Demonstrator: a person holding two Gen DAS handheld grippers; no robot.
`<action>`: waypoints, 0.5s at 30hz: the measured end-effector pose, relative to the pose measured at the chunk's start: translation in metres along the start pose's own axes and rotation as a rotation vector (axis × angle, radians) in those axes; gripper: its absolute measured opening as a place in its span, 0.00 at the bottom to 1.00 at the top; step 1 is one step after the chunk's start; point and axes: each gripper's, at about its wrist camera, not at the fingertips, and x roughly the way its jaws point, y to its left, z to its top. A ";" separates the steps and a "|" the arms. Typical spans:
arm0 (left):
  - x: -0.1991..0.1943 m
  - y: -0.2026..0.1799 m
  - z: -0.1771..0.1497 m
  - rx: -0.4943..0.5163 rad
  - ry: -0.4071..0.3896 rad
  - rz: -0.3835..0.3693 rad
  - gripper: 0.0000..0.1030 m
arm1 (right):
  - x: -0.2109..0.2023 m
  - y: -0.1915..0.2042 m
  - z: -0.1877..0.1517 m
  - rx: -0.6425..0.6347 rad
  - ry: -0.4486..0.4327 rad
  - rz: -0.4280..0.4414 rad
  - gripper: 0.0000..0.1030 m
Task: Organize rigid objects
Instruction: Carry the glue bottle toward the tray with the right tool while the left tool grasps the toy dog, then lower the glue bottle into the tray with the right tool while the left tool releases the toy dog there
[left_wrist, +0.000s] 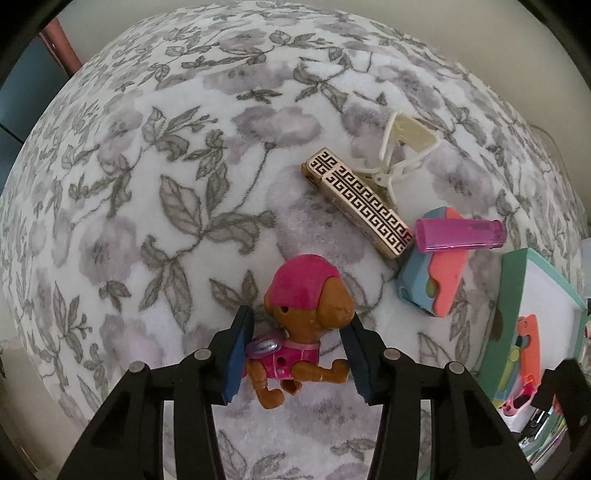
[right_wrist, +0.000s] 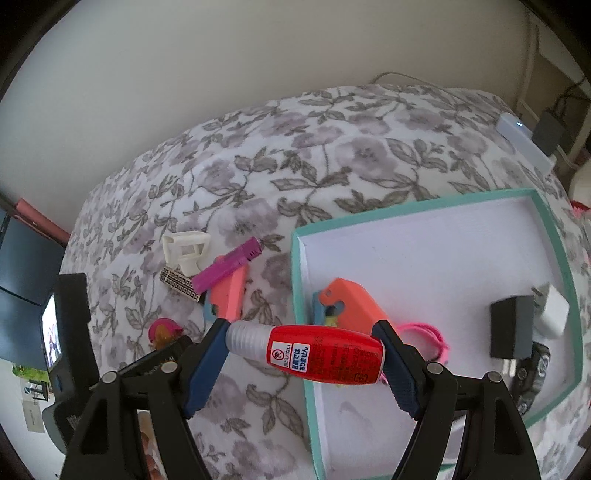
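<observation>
Left gripper (left_wrist: 297, 354) is straddling a glossy plastic toy dog (left_wrist: 303, 325) on the fuzzy floral blanket (left_wrist: 147, 184), jaws apart. Right gripper (right_wrist: 301, 363) is clamping a smooth red bottle (right_wrist: 321, 354) endwise over the teal-rimmed box (right_wrist: 436, 258).

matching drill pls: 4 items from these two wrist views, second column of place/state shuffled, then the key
Items
1. dog figure
2. red bottle
3. purple lighter
4. black charger block

Places/states
A. lying inside the teal-rimmed box
B. held crosswise in the right gripper
C. between the open fingers of the left gripper, on the floral blanket
D. resting on top of the blue-and-coral toy

Pairs: 1-C, 2-B, 3-D, 4-A
</observation>
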 end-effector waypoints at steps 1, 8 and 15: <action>-0.005 0.001 -0.002 -0.002 -0.006 0.003 0.48 | -0.002 -0.001 -0.001 0.002 -0.002 -0.003 0.78; -0.050 -0.008 -0.011 0.024 -0.099 -0.022 0.48 | -0.020 -0.023 0.001 0.036 -0.035 -0.019 0.78; -0.088 -0.028 -0.026 0.079 -0.192 -0.049 0.48 | -0.027 -0.063 0.009 0.118 -0.050 -0.056 0.78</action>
